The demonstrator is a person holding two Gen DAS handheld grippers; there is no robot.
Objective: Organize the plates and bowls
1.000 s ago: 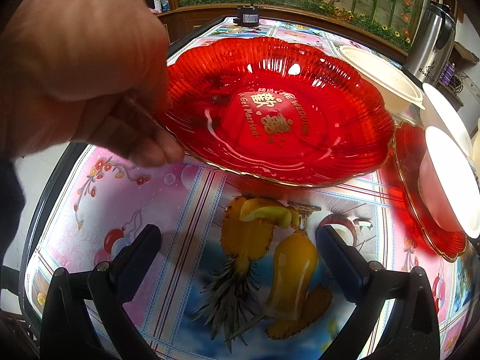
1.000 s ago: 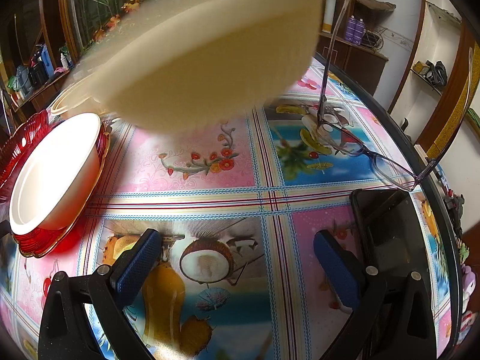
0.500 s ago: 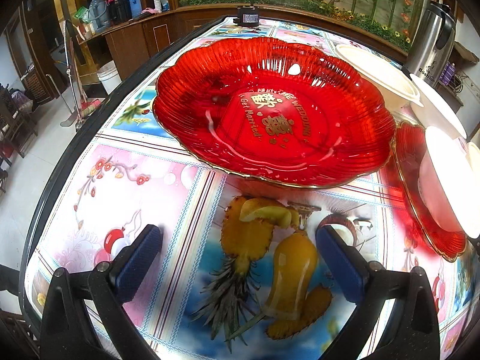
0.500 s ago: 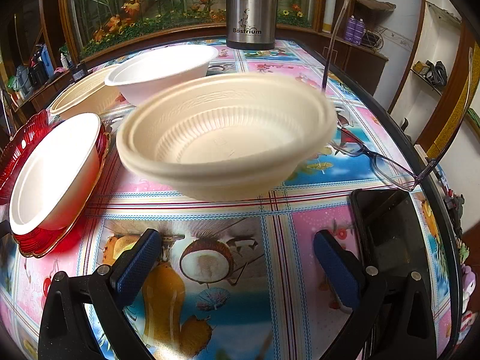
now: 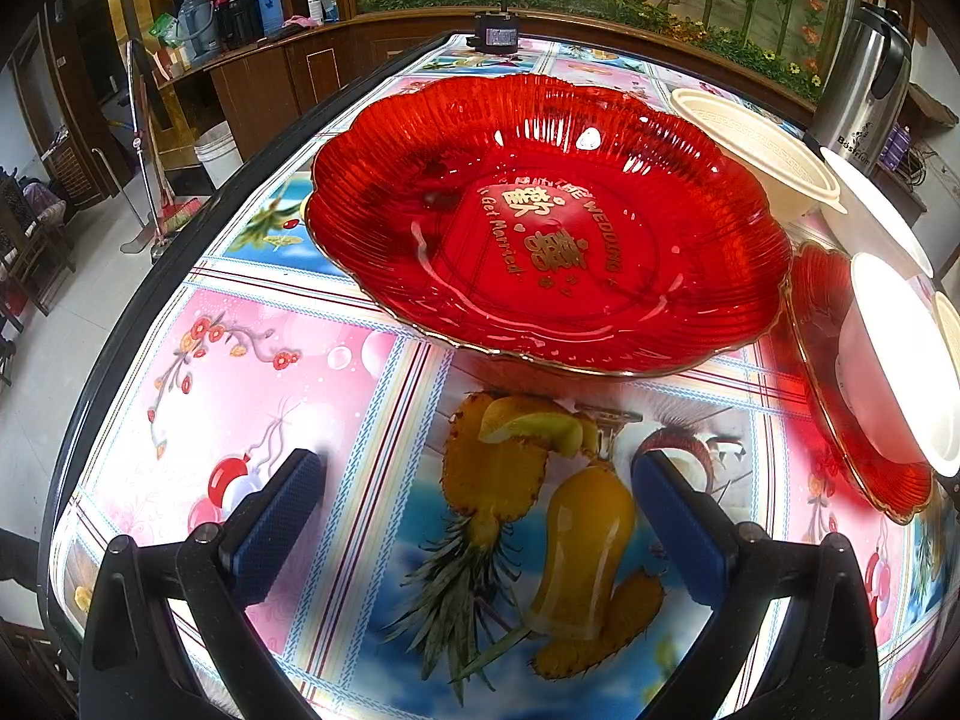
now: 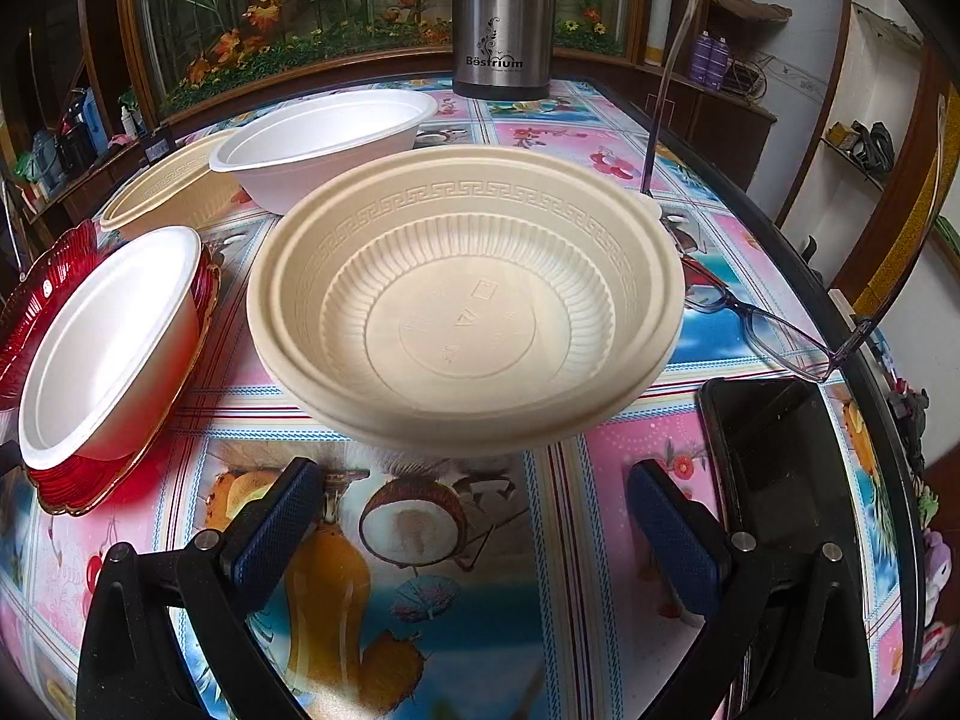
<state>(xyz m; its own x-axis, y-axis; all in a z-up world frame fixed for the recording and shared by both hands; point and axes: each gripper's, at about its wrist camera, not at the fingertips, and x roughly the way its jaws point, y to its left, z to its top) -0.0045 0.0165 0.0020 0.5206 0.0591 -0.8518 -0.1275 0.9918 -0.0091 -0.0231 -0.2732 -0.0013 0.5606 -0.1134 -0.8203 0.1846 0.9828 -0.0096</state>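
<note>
While left gripper (image 5: 477, 516) gapes before red plate (image 5: 546, 222), right gripper (image 6: 474, 522), likewise apart, faces beige bowl (image 6: 465, 306).

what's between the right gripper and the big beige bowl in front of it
Nothing solid. In the right wrist view, only bare tablecloth with its printed coconut picture lies between the open right gripper and the beige bowl.

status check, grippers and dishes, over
Left gripper open, red plate ahead. Right gripper open, beige bowl ahead. Glasses beside it.
</note>
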